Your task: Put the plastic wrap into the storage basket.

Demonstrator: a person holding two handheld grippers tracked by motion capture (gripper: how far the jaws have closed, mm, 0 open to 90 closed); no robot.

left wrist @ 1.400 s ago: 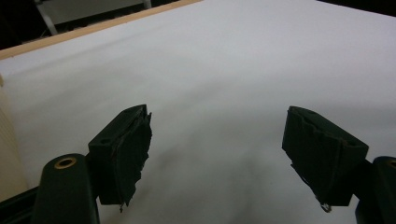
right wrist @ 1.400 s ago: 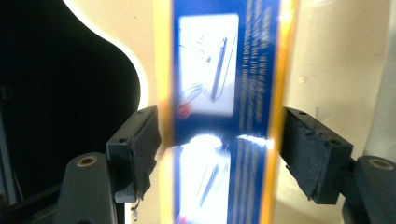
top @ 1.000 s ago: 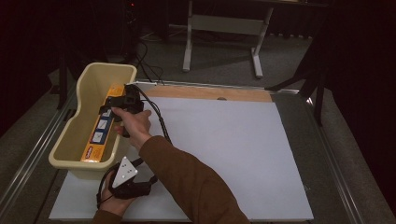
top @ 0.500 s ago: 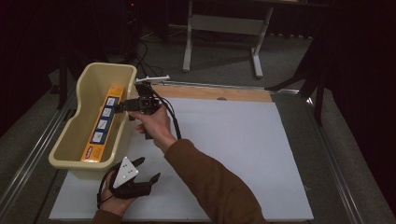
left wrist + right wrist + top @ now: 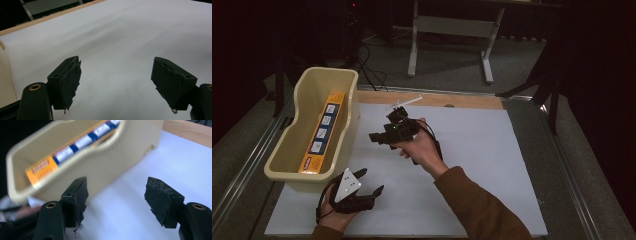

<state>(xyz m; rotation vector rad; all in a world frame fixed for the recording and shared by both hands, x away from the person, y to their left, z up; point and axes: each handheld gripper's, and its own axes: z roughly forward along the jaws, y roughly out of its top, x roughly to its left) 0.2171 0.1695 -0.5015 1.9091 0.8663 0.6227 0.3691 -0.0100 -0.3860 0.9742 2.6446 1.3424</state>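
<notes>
Blurring box (image 5: 72,150) inside cut-off tub (image 5: 120,157)

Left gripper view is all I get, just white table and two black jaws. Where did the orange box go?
Observer: The orange box lies flat inside the cream tub, along its length.
Operator: Is the other gripper holding it?
Observer: No. The right gripper has nothing between its jaws; they have just been opening.
Operator: Where is that gripper?
Observer: In the high view the right gripper is over the white table, beside the tub, pointing towards it.
Operator: And mine?
Observer: The left gripper sits open by the tub's near end.
</notes>
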